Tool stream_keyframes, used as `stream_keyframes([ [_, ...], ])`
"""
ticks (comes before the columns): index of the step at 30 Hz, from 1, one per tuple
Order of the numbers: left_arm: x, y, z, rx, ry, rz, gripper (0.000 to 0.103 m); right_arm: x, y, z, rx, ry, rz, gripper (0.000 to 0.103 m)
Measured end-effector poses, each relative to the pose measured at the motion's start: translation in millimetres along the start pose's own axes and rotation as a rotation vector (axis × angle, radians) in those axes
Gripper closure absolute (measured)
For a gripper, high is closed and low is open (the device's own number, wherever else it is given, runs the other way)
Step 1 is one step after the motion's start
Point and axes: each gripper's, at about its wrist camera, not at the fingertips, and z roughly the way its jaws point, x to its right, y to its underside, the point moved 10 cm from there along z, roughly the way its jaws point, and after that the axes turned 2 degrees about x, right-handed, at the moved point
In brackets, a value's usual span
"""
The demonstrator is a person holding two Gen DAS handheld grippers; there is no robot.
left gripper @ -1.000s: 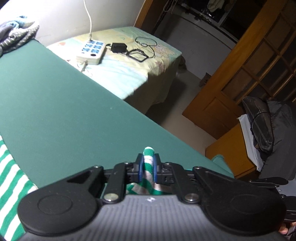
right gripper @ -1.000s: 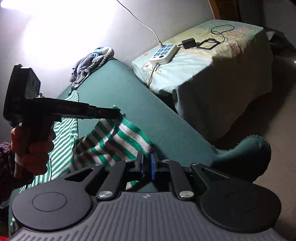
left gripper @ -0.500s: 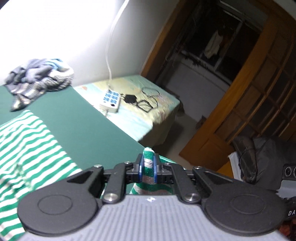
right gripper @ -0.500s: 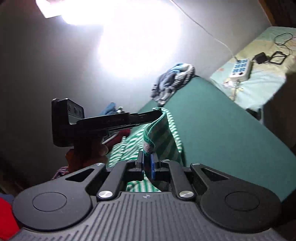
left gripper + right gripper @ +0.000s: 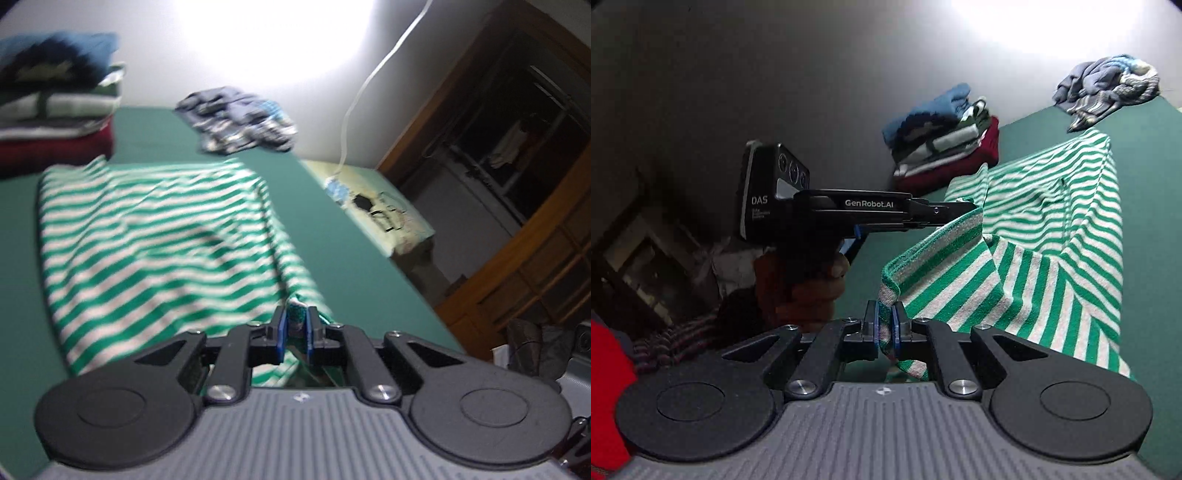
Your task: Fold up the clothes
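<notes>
A green-and-white striped garment (image 5: 155, 236) lies spread on the green bed cover (image 5: 155, 129), its near edge lifted off the surface. My left gripper (image 5: 296, 326) is shut on a bunched bit of that striped edge. In the right wrist view the striped garment (image 5: 1052, 236) rises in a fold toward me, and my right gripper (image 5: 885, 325) is shut on its hem. The left gripper (image 5: 960, 210) shows there from the side, held by a hand (image 5: 812, 280), pinching the same hem a little farther along.
A stack of folded clothes (image 5: 945, 144) sits at the far side of the bed by the wall. A crumpled grey-blue garment (image 5: 240, 122) lies at the far corner. A side table (image 5: 373, 203) with a power strip and cables stands beside the bed. Wooden doors (image 5: 535, 258) are at right.
Both grippers have swung with the hem toward the head of the bed, carrying the lifted edge over the spread garment. The folded stack has come into view. Both stay shut on the cloth.
</notes>
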Motion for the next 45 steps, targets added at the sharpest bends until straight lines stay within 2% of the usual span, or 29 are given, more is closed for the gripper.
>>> stream_keyframes([
  [4,-35.5,33.5,-2.9,-0.043,-0.057,-0.055,0.099,-3.1,34.6,29.8,-0.148,0.042,-0.100,0.095],
  [8,-41.5,59.1,-4.5,-0.067,-0.065,-0.078,0.099,-0.4,60.8,36.4,-0.255,0.078,-0.182,0.095],
  [10,-41.6,68.1,-6.0,-0.074,-0.061,-0.092,0.099,-0.9,63.0,28.9,-0.255,0.069,-0.183,0.095],
  [13,-44.6,77.5,-12.8,-0.088,-0.035,-0.149,0.097,-2.9,63.0,14.3,-0.239,0.047,-0.172,0.083],
  [16,-48.0,88.8,-24.0,-0.112,-0.020,-0.182,0.096,-4.9,62.9,-0.3,-0.222,0.025,-0.160,0.079],
  [17,-48.3,93.4,-29.5,-0.123,-0.021,-0.177,0.090,-1.3,59.2,-10.6,-0.196,0.040,-0.150,0.077],
  [19,-46.0,101.0,-41.2,-0.131,-0.020,-0.157,0.072,12.2,46.5,-39.5,-0.113,0.102,-0.120,0.068],
  [21,-39.0,106.1,-49.7,-0.129,0.000,-0.151,0.041,38.8,44.4,-61.8,-0.078,0.249,-0.111,0.066],
  [23,-29.1,108.2,-48.7,-0.133,0.028,-0.152,0.029,68.1,49.8,-80.5,-0.074,0.401,-0.098,0.066],
  [25,-18.6,108.9,-42.3,-0.141,0.051,-0.148,0.024,90.4,58.1,-92.8,-0.085,0.533,-0.097,0.067],
  [26,-13.3,109.3,-39.1,-0.146,0.062,-0.146,0.015,95.3,61.6,-93.6,-0.098,0.565,-0.102,0.067],
  [27,-8.4,110.0,-35.6,-0.152,0.072,-0.144,0.014,97.0,64.2,-91.3,-0.109,0.571,-0.103,0.067],
  [29,-4.4,116.7,-23.5,-0.183,0.069,-0.140,0.018,96.7,67.5,-84.0,-0.117,0.560,-0.101,0.067],
  [31,-1.4,121.3,-14.3,-0.191,0.042,-0.122,0.026,93.1,68.8,-75.5,-0.101,0.543,-0.100,0.066],
  [32,-0.2,122.3,-10.8,-0.190,0.024,-0.109,0.033,91.8,68.3,-72.8,-0.090,0.540,-0.098,0.064],
  [33,0.4,120.5,-9.7,-0.182,0.007,-0.096,0.046,90.9,67.1,-71.2,-0.079,0.540,-0.097,0.064],
  [34,0.9,118.7,-8.6,-0.174,-0.010,-0.084,0.053,89.9,65.8,-69.6,-0.067,0.541,-0.095,0.064],
  [35,1.2,116.8,-7.9,-0.167,-0.026,-0.073,0.068,88.9,64.6,-68.0,-0.055,0.541,-0.093,0.064],
  [36,-0.6,114.3,-9.0,-0.159,-0.036,-0.077,0.088,88.0,63.3,-66.4,-0.044,0.542,-0.092,0.064],
  [37,-3.8,110.0,-11.9,-0.146,-0.041,-0.088,0.097,87.0,62.0,-64.9,-0.032,0.542,-0.090,0.069],
  [38,-6.6,105.7,-16.6,-0.131,-0.042,-0.103,0.103,86.0,60.8,-63.3,-0.021,0.543,-0.088,0.081],
  [39,-7.9,101.2,-23.7,-0.110,-0.032,-0.121,0.103,85.0,59.5,-61.8,-0.009,0.543,-0.086,0.087],
  [41,-8.6,93.0,-38.0,-0.071,-0.023,-0.136,0.103,83.1,57.0,-58.7,0.014,0.544,-0.083,0.088],
  [45,-4.2,82.5,-58.0,-0.029,-0.007,-0.144,0.103,88.7,68.4,-61.8,-0.053,0.570,-0.101,0.088],
])
